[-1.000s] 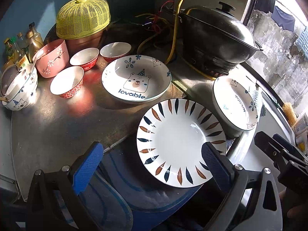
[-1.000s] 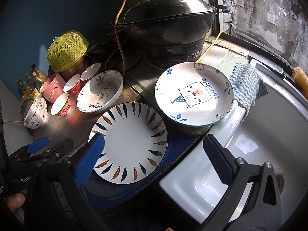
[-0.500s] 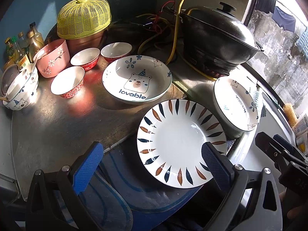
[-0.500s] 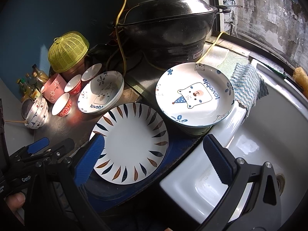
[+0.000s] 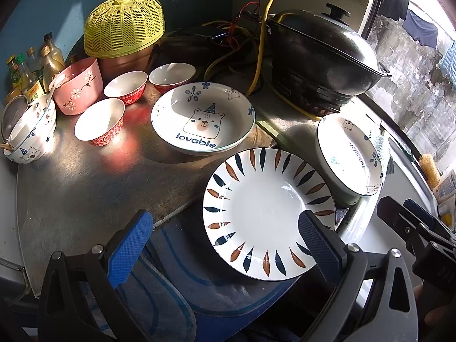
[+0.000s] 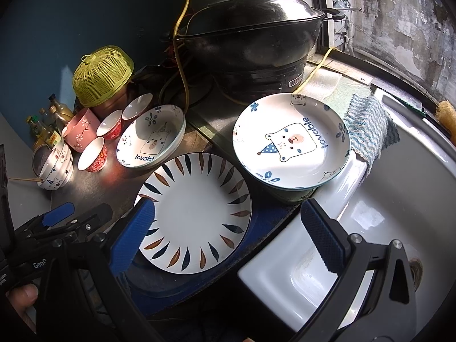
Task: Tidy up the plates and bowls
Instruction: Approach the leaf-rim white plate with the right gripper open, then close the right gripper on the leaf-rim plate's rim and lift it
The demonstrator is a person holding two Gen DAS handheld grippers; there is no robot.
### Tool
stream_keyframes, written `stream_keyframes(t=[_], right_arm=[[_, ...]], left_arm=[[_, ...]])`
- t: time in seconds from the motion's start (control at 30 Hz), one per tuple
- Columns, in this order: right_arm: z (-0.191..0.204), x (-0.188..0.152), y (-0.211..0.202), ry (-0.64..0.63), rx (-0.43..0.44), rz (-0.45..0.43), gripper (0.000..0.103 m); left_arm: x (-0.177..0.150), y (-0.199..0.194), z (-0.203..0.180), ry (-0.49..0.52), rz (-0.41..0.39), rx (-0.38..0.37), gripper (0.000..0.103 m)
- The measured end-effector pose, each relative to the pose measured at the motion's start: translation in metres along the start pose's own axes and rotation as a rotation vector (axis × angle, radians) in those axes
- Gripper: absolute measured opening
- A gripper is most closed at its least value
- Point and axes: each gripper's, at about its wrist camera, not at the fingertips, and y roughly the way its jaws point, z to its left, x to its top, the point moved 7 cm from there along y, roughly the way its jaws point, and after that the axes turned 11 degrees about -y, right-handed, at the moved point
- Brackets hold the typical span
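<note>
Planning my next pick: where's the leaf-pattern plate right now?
In both wrist views the leaf-pattern plate lies nearest the front counter edge, just in front of the two bear plates, left of the sink.

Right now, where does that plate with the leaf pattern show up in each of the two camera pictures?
Left wrist: leaf-pattern plate lower centre-right.
Right wrist: same plate lower centre-left.
Shared landmark: black lidded wok, at the back in both views.

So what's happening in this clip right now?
Nothing is gripped yet. The left gripper and right gripper both hang open over the leaf-pattern plate at the counter's near edge. Two bear plates and the red bowls sit separately, unstacked.
</note>
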Motion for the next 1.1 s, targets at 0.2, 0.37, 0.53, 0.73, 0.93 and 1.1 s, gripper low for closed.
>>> stream_keyframes(t=[0.2,0.37,0.53,0.73,0.93,1.1], right_arm=[[0.001,0.000,0.001,0.000,0.008,0.000,0.103],[-0.001,-0.002,0.005,0.021,0.037,0.004,0.103],[-0.014,-0.008,0.017,0.106,0.141,-0.009,0.098],[-0.021,-0.026,0.048,0.178,0.276,0.036,0.083],[-0.038,-0.047,0.083,0.282,0.314,0.106,0.049],[-0.043,-0.052,0.098,0.303,0.323,0.130,0.032]], left_arm=[[0.003,0.002,0.001,-0.002,0.002,0.001,0.102],[0.002,0.008,0.004,-0.012,0.014,-0.002,0.102],[-0.003,0.022,0.009,-0.021,0.034,-0.017,0.098],[-0.010,0.051,0.020,-0.058,0.076,-0.058,0.095],[-0.012,0.082,0.036,-0.104,0.119,-0.086,0.081],[-0.016,0.107,0.037,-0.088,0.192,-0.096,0.034]])
